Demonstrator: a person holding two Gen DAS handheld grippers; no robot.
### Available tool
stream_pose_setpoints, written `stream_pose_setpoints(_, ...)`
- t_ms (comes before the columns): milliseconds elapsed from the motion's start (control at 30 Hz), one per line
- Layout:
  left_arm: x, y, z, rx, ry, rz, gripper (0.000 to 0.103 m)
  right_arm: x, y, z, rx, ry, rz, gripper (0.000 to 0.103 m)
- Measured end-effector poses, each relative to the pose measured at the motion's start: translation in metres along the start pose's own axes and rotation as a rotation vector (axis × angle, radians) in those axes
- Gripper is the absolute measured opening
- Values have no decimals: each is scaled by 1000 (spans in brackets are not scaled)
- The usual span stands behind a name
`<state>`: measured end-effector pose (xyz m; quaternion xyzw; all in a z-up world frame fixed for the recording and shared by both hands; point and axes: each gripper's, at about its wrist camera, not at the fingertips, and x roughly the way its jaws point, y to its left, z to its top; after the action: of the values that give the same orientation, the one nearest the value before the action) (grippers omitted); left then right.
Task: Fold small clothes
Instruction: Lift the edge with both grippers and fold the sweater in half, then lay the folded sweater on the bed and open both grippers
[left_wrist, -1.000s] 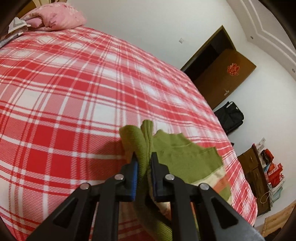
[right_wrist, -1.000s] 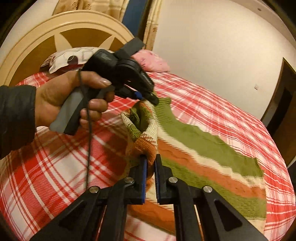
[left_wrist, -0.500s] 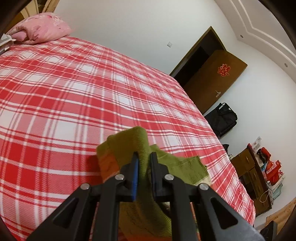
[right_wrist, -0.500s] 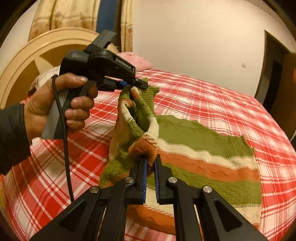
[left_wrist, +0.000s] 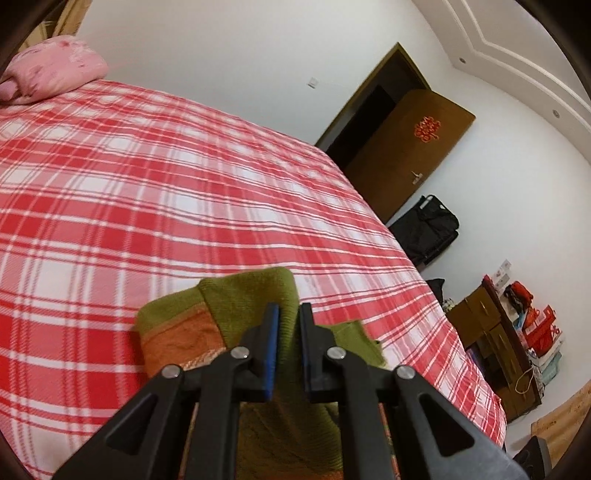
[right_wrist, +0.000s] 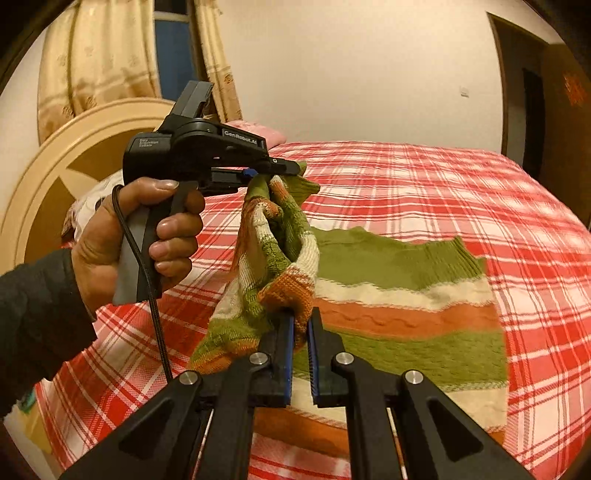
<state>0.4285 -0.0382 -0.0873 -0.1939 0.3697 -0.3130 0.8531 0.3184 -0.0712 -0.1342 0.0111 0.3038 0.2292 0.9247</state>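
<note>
open plaid bedspread (left_wrist: 184, 192) ahead, pink pillow (left_wrist: 51, 75) far corner

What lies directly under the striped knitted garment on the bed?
The striped knitted garment rests on the red plaid bedcover. One edge is lifted clear, pinched by the left gripper and right gripper. Whatever lies beneath the flat part is covered.

White walls enclosed a bed (left_wrist: 184, 192) in red plaid, pink pillow (left_wrist: 51, 66) at its head, brown door (left_wrist: 410, 147) open, curtains (right_wrist: 92, 66) drawn.
</note>
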Motion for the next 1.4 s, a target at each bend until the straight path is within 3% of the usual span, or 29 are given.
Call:
stream_pose_setpoints(767, 121, -118, -35, 168, 190, -75, 8, -51, -116, -40, 218, 55, -71, 6)
stream_pose_setpoints(967, 113, -133, -42, 232, 179, -67, 7, -50, -135, -59, 277, 116, -64, 0)
stream_pose_setpoints(1033, 99, -138, -40, 287, 145, -10, 18, -49, -140, -68, 295, 153, -30, 0)
stream_pose_setpoints(1067, 91, -139, -38, 301, 131, 15, 38, -51, -143, -71, 294, 149, -41, 0)
stream_pose_setpoints(1100, 76, -138, -39, 309, 105, 11, 63, -54, -146, -73, 293, 143, -45, 0)
stream_pose_setpoints(1167, 53, -134, -45, 337, 49, 27, 89, -60, -155, -72, 323, 119, -52, 1)
stream_pose_setpoints(1233, 35, -125, -54, 351, 23, 37, 92, -64, -159, -63, 330, 87, -55, 1)
stream_pose_setpoints(1400, 9, -81, -92, 311, 91, 129, 93, -50, -158, -17, 255, 67, -24, 2)
